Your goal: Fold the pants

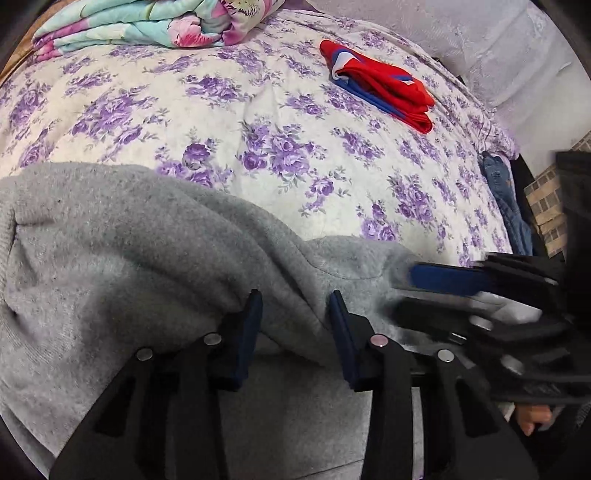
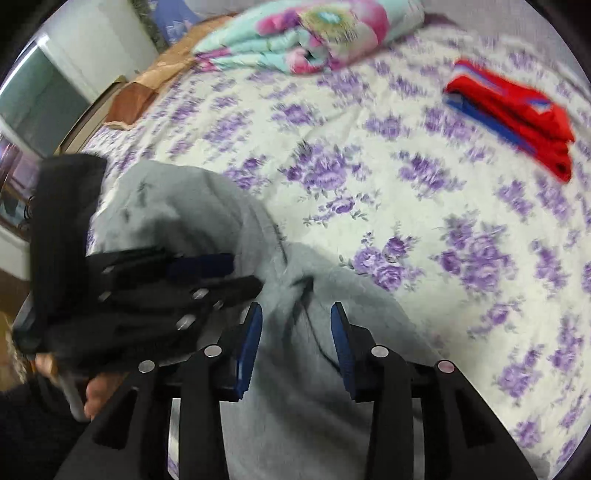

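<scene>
Grey fleece pants point(image 1: 122, 258) lie bunched on the near edge of the bed, also in the right wrist view point(image 2: 295, 369). My left gripper point(image 1: 295, 314) is open, its blue-padded fingers point(image 1: 251, 332) astride a raised fold of the grey cloth. My right gripper point(image 2: 295, 325) is open too, with the cloth and a dark drawstring between its fingers point(image 2: 341, 347). Each gripper shows blurred in the other's view, the right one point(image 1: 480, 291) just right of the left, the left one point(image 2: 166, 280) just left of the right.
The bed has a white quilt with purple flowers point(image 1: 258, 122). Folded red and blue clothing point(image 1: 384, 85) lies at the far right. A folded teal and pink floral blanket point(image 1: 147, 22) sits at the head. Blue jeans point(image 1: 506, 199) hang at the bed's right edge.
</scene>
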Available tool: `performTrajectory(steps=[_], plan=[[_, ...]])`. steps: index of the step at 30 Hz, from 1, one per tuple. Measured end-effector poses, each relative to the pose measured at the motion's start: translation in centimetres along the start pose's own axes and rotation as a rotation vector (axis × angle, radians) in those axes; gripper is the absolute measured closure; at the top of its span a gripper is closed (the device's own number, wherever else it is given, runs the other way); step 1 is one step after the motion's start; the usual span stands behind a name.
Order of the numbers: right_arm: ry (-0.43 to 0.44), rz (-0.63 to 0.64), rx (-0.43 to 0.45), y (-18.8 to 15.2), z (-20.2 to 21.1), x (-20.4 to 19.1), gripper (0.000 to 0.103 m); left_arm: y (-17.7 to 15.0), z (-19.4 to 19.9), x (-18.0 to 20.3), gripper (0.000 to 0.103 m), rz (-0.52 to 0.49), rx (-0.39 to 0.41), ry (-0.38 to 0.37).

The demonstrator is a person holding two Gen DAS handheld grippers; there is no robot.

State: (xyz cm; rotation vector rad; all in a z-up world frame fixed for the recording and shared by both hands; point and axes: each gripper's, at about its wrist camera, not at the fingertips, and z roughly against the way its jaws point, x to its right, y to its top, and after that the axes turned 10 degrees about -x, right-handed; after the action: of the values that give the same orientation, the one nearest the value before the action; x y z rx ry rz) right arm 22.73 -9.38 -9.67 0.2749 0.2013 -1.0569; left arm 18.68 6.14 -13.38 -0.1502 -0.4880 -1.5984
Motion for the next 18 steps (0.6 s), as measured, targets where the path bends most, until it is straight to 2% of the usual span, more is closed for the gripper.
performTrajectory(steps=[1, 3, 7, 10, 12, 15, 16, 18], plan=[[0.038, -0.012, -0.032, 0.5, -1.0, 0.1, 0.075, -0.4, 0.5, 0.0, 0.066, -0.008, 0.001, -0.004], [0.041, -0.026, -0.047, 0.7, -2.0, 0.1, 0.090, -1.8, 1.4, 0.4, 0.068, -0.055, -0.008, 0.001], [-0.060, -0.007, 0.068, 1.6, 1.4, -1.1, 0.093, -3.8, 1.3, 1.9, 0.068, -0.135, -0.086, -0.096], [-0.132, -0.001, 0.116, 4.2, 3.4, -1.0, 0.097, -3.8, -0.7, 2.9, 0.068, -0.151, -0.129, -0.034], [-0.165, -0.017, 0.089, 5.8, 2.3, 0.2, 0.098, -3.7, -1.2, 2.8, 0.068, -0.146, -0.128, -0.033], [-0.208, -0.073, -0.016, 7.7, -2.5, 3.1, 0.100, -4.0, -1.2, 2.7, 0.068, -0.155, -0.120, -0.035], [-0.216, -0.087, -0.018, 7.9, -4.0, 3.8, 0.102, -4.1, -1.2, 2.7, 0.068, -0.160, -0.116, -0.033], [-0.232, -0.057, 0.001, 7.9, -3.8, 3.3, 0.103, -4.2, -1.1, 2.6, 0.070, -0.162, -0.117, -0.036]])
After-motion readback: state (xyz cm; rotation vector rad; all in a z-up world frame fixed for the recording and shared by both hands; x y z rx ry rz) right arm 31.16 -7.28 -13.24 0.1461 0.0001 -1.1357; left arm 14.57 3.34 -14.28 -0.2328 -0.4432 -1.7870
